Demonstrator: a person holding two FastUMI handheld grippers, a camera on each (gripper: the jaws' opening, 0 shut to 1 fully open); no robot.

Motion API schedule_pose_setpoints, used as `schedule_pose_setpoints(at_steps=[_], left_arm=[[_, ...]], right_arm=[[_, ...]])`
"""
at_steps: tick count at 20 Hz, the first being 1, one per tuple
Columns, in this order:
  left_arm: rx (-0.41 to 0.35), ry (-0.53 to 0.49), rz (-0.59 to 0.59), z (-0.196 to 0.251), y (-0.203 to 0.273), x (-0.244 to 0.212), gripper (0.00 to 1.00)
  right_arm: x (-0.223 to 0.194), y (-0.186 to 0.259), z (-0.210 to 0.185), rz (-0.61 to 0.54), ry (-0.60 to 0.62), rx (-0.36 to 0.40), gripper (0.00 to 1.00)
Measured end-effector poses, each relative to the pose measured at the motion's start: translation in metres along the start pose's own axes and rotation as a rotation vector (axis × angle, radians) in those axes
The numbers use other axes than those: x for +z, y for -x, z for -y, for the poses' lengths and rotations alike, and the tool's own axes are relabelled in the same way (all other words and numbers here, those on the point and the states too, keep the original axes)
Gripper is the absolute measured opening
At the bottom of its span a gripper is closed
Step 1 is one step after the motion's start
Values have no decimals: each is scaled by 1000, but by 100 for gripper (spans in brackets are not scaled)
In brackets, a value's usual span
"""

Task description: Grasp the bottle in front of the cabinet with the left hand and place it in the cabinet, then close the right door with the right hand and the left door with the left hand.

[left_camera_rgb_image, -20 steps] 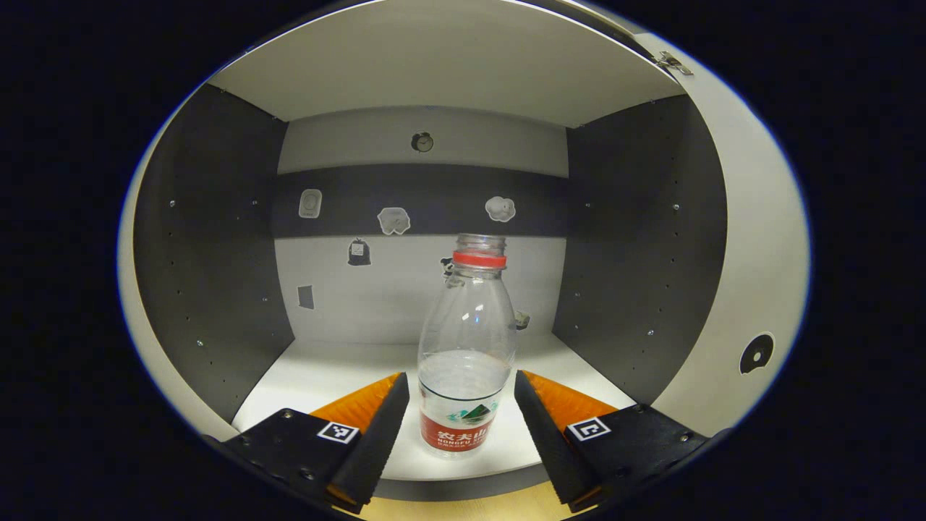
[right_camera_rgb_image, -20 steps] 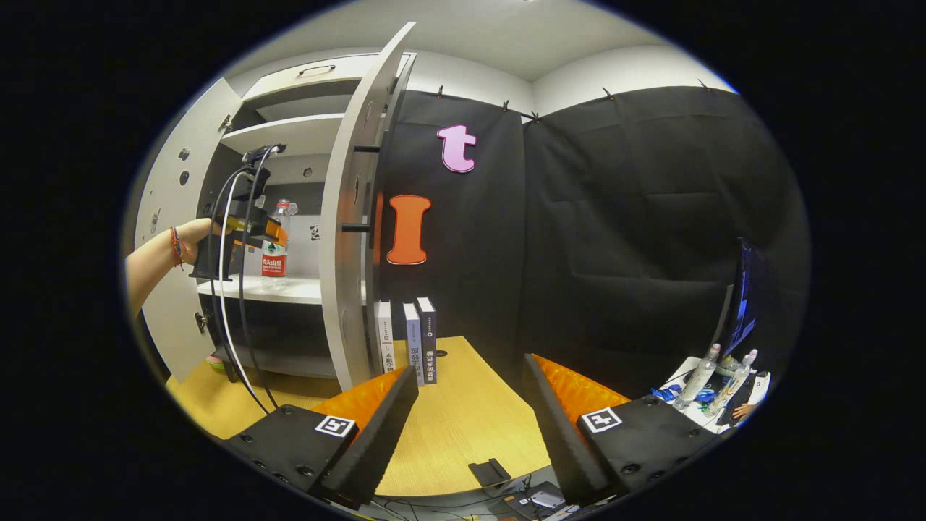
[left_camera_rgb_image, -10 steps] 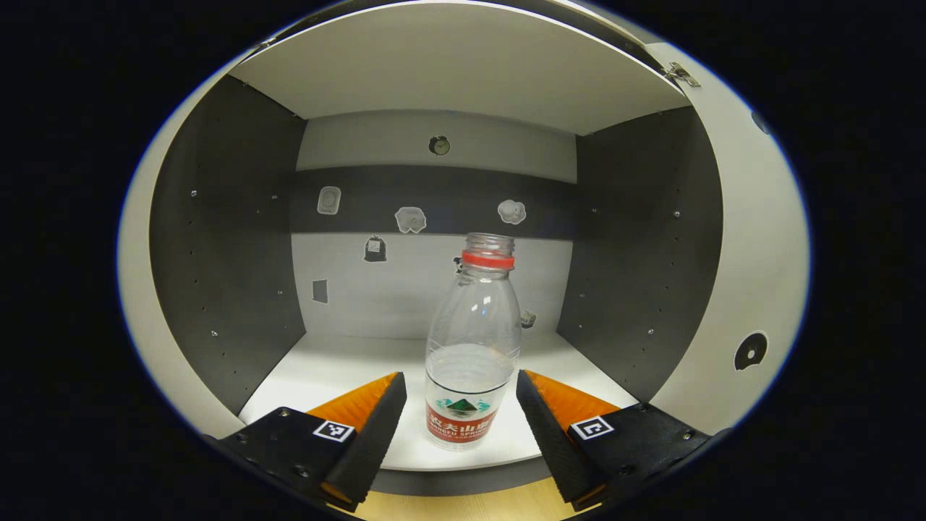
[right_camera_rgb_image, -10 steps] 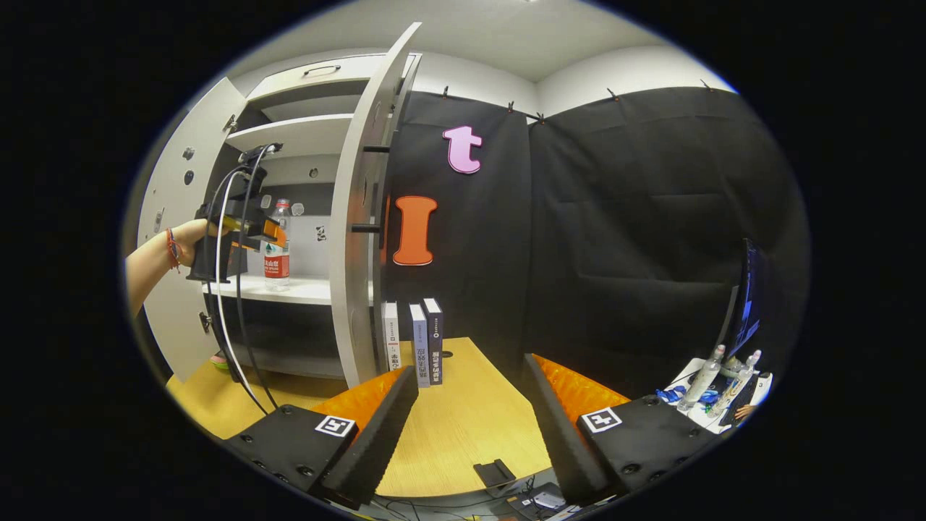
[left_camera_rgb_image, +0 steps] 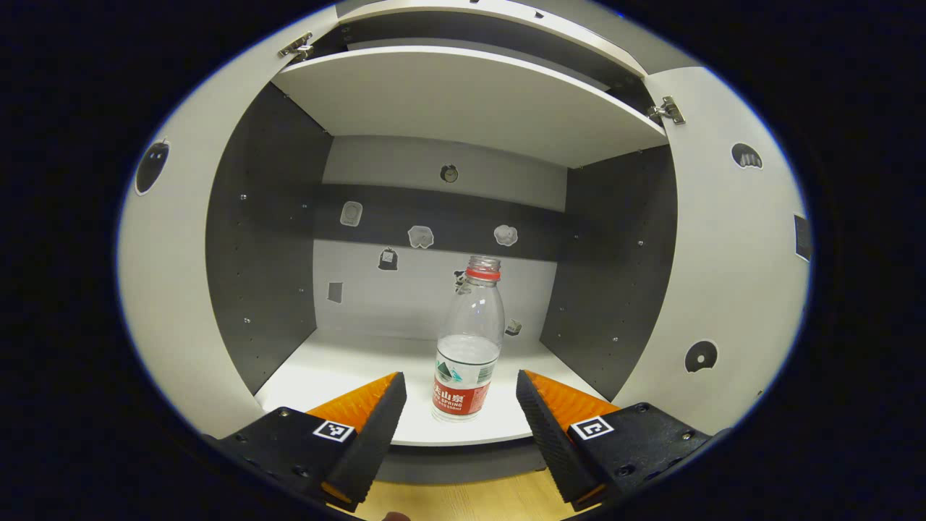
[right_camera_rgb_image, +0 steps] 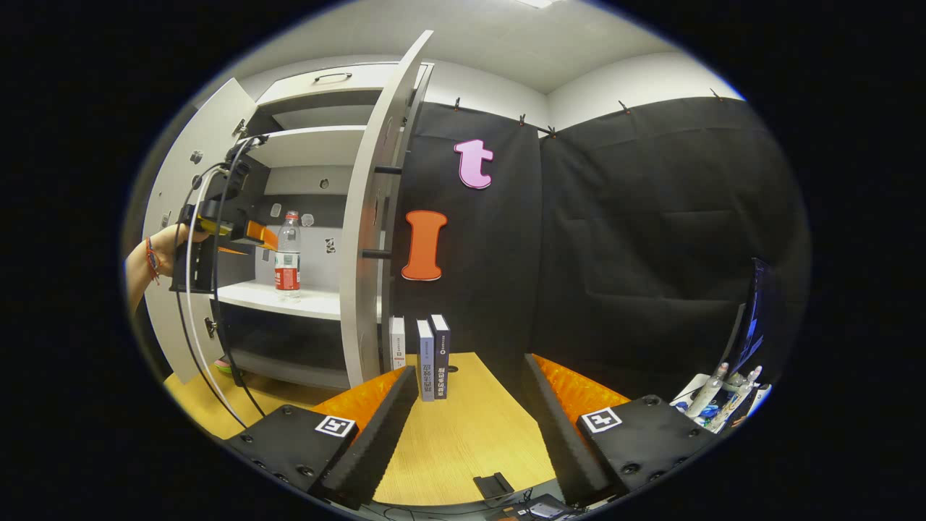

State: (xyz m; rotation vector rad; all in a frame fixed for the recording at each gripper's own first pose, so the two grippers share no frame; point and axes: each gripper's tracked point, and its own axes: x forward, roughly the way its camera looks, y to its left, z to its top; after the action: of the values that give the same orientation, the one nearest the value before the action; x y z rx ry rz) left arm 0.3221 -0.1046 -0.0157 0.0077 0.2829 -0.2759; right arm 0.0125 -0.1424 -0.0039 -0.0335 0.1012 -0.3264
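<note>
Left gripper [left_camera_rgb_image: 461,405] is held wide open and empty before the water bottle [left_camera_rgb_image: 468,347], which stands upright on the cabinet shelf [left_camera_rgb_image: 340,376]. Right gripper [right_camera_rgb_image: 470,405] is likewise spread, nothing gripped. Partly filled thin plastic is judged light, squashy and tippy, best taken at the labelled lower body.

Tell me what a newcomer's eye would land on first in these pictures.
First, the clear bottle with a red label, standing upright and alone on the white shelf of the open cabinet, ahead of the left gripper, whose fingers stand apart and clear of it. Next, the tall right door swung wide open, with three books upright on the wooden table beside it.
</note>
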Motion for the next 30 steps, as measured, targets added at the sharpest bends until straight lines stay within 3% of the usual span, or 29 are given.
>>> schedule_pose_setpoints(at_steps=[2, 3, 7, 8, 9, 13, 15, 16, 18, 19, 23, 24, 25, 26, 27, 28, 29, 30], left_arm=[[-1, 5, 18, -6, 18, 6, 93], [2, 8, 30, -8, 29, 8, 93], [13, 12, 60, -20, 87, 14, 93], [16, 17, 67, -24, 102, 15, 93], [19, 26, 70, -26, 117, 12, 93], [36, 75, 80, -42, 172, 3, 93], [62, 93, 90, -53, 198, -1, 93], [66, 102, 93, -56, 211, -2, 94], [60, 118, 100, -57, 237, -5, 94], [61, 113, 105, -62, 247, -9, 94], [111, 80, 122, -80, 278, -15, 93], [114, 79, 130, -82, 283, -15, 93], [114, 81, 139, -85, 286, -15, 94], [114, 83, 132, -87, 288, -18, 93], [118, 84, 124, -90, 290, -21, 93], [125, 84, 117, -94, 291, -23, 93], [129, 86, 109, -97, 290, -25, 93], [129, 91, 104, -99, 289, -25, 94]], right_arm=[[7, -6, -1, 5, -5, 12, 92], [10, -8, -2, 6, -6, 19, 97], [21, -19, -13, 4, -11, 71, 92], [24, -22, -17, 5, -13, 86, 100], [26, -26, -21, 3, -12, 102, 92], [28, -39, -34, -20, -24, 152, 92], [28, -48, -37, -21, -26, 162, 100], [27, -53, -39, -19, -20, 166, 92], [26, -60, -44, -23, -5, 182, 92], [25, -62, -47, -27, 0, 192, 100], [22, -67, -56, -43, -5, 203, 97], [22, -68, -57, -41, 0, 195, 100], [23, -69, -57, -36, 6, 189, 88], [24, -68, -58, -31, 13, 186, 88], [24, -67, -60, -27, 18, 187, 95], [24, -67, -61, -26, 24, 189, 88], [25, -66, -64, -25, 24, 191, 94], [25, -66, -67, -25, 19, 192, 94]])
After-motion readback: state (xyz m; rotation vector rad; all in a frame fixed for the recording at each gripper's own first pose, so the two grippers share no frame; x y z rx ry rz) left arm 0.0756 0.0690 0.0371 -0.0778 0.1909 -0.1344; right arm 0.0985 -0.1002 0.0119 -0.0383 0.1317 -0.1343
